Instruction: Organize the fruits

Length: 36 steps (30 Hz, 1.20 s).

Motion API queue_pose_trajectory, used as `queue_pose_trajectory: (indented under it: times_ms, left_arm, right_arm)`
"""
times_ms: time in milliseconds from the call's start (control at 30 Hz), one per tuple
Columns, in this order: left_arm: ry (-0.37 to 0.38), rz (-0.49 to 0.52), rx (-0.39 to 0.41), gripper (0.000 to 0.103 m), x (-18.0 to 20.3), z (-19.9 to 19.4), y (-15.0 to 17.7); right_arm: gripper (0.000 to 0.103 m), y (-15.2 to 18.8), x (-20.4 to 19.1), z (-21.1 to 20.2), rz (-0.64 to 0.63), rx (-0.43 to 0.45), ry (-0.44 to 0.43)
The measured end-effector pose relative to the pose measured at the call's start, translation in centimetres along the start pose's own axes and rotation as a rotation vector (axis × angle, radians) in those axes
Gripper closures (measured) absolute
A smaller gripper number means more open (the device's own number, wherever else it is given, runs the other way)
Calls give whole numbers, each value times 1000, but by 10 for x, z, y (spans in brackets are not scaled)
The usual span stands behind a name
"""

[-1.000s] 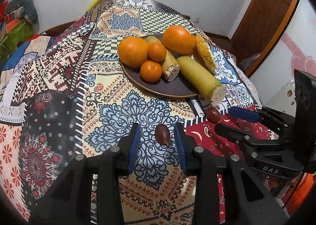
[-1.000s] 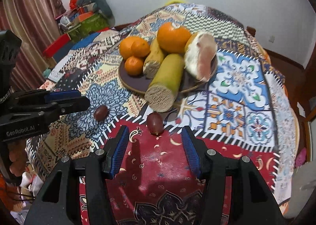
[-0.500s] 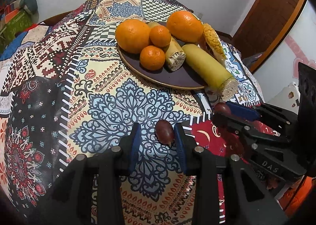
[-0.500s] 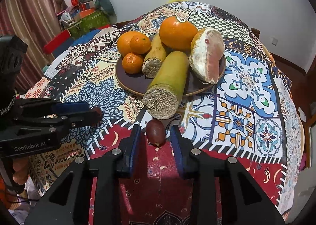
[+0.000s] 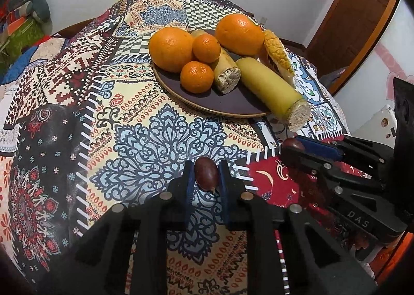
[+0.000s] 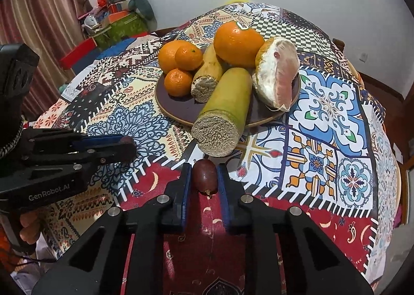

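Dark-red date [image 5: 205, 173] clamped in left jaws | second date [image 6: 205, 176] in right jaws | plate [image 5: 207, 103] mostly hidden under fruit

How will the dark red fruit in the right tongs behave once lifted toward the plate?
The dark red fruit looks smooth and glossy, so it may slip between the right tongs. Its small oval shape suggests it's light and would likely roll if set on the plate.

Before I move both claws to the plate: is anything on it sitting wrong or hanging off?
Yes. The thick yellow-green cane piece juts past the near rim of the plate, its cut end over the tablecloth. The peeled pomelo wedge leans at the right rim. Nothing has spilled.
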<state>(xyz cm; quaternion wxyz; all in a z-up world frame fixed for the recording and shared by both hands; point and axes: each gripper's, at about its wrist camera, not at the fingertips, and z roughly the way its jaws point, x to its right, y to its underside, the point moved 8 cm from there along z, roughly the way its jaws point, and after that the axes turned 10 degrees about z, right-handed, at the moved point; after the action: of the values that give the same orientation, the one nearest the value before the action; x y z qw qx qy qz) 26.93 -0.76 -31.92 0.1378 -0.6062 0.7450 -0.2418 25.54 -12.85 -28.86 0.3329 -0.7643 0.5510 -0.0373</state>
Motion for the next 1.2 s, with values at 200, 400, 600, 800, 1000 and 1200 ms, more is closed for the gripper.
queue_pose_trajectory:
  times_ms: [200, 400, 600, 800, 1000, 1200]
  left_arm:
    - [-13, 1, 34, 85, 1, -18, -5]
    - [-40, 11, 93, 85, 2, -43, -16]
    - [-42, 22, 142, 85, 3, -59, -31]
    - [-48, 28, 171, 85, 3, -61, -47]
    - [-40, 11, 175, 85, -5, -46, -62]
    - [-40, 16, 143, 85, -11, -19, -72]
  right_arm:
    - [85, -1, -7, -18, -12, 28, -9]
    - [85, -14, -13, -46, -42, 95, -2]
    - [85, -28, -19, -67, -60, 162, 4]
    - [85, -43, -23, -66, -77, 192, 2]
    - [85, -58, -21, -56, -76, 206, -4]
    - [85, -69, -17, -35, -65, 186, -13]
